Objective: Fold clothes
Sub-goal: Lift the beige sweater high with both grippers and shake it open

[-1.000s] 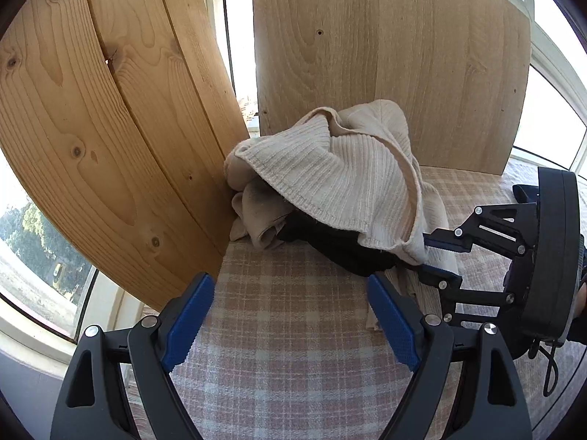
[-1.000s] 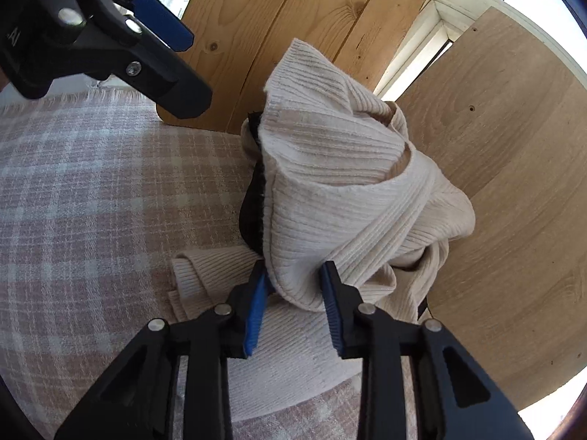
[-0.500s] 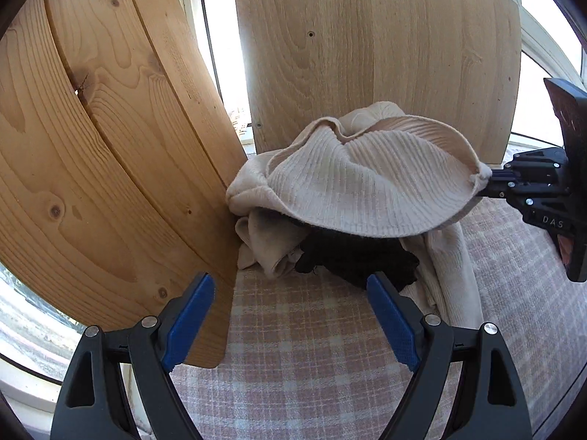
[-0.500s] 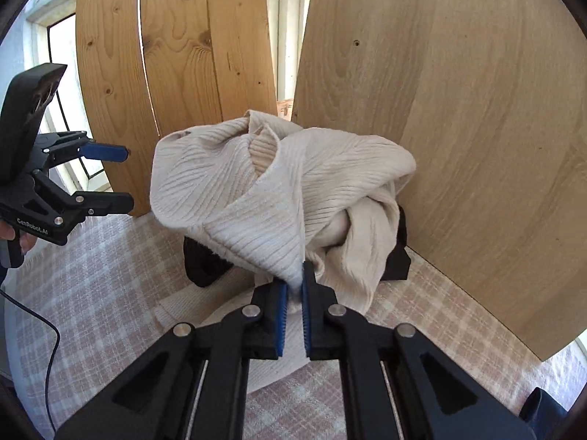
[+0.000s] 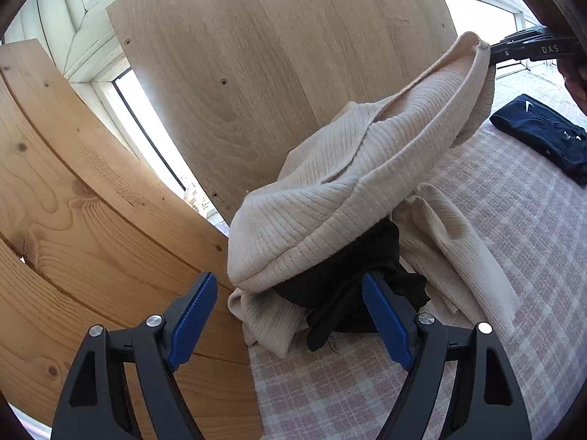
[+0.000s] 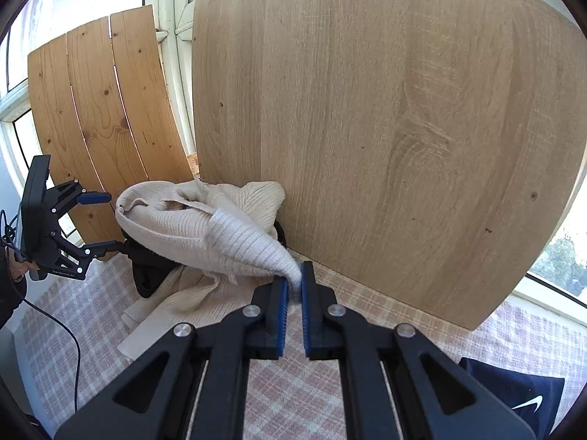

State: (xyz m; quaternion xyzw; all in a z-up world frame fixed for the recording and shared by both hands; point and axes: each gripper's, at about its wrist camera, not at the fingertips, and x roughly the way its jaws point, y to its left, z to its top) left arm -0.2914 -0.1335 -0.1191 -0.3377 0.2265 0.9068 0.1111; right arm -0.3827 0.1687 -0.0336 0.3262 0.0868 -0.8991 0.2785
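Note:
A cream ribbed sweater (image 5: 348, 183) lies heaped over a black garment (image 5: 348, 275) on the checked cloth, against the wooden boards. My right gripper (image 6: 292, 286) is shut on the sweater's edge (image 6: 249, 242) and holds it stretched up and away from the heap; it shows at the top right of the left wrist view (image 5: 493, 55). My left gripper (image 5: 290, 315) is open and empty, just in front of the heap; in the right wrist view (image 6: 106, 220) it sits at the heap's left side.
A light wooden board (image 6: 385, 128) and a slatted pine board (image 6: 102, 110) stand upright behind the heap. A folded navy garment (image 5: 543, 132) lies on the checked pink cloth (image 5: 367, 385) to the right. A black cable (image 6: 69, 330) hangs from the left gripper.
My right gripper has closed fully on the sweater's edge and pulled back and up to the right, stretching the sweater out. My left gripper stayed open near the heap's left side.

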